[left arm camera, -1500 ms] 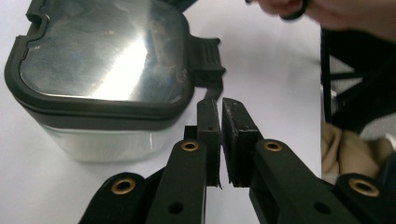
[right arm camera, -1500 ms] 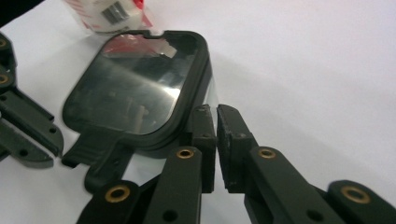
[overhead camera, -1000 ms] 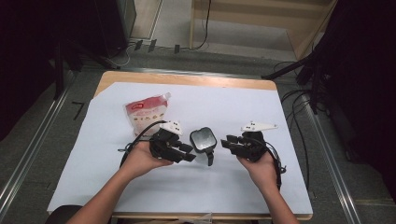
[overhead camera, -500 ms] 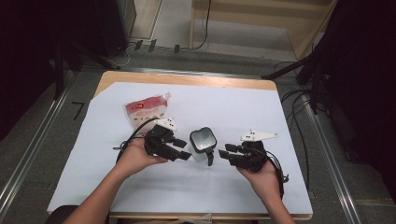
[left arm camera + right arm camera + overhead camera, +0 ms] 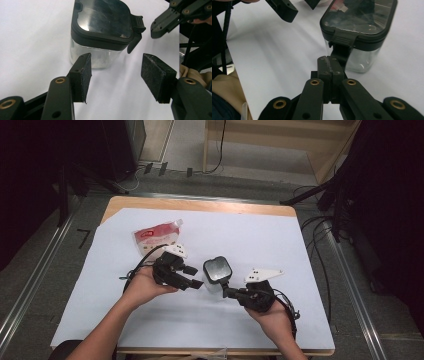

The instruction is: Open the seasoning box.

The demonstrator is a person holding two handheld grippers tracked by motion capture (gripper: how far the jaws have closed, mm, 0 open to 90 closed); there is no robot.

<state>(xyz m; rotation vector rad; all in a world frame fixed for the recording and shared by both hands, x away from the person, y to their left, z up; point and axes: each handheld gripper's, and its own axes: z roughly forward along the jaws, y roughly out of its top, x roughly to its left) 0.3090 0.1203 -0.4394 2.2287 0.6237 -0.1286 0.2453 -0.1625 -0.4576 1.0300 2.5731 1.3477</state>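
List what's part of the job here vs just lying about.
In the job: clear container with black lid; left gripper, jaws open and just widened, nothing between them; right gripper, jaws shut beside the lid's latch.
Lying about: red-and-white pouch; white table cover.

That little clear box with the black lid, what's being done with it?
A person works on the clear container with a hand-held gripper in each hand, on a table under a white sheet. The right gripper is shut, its tips right at the container's hanging lid latch. The left gripper sits open just short of the container, its jaws having just widened, gripping nothing. A red-and-white pouch lies behind, untouched.
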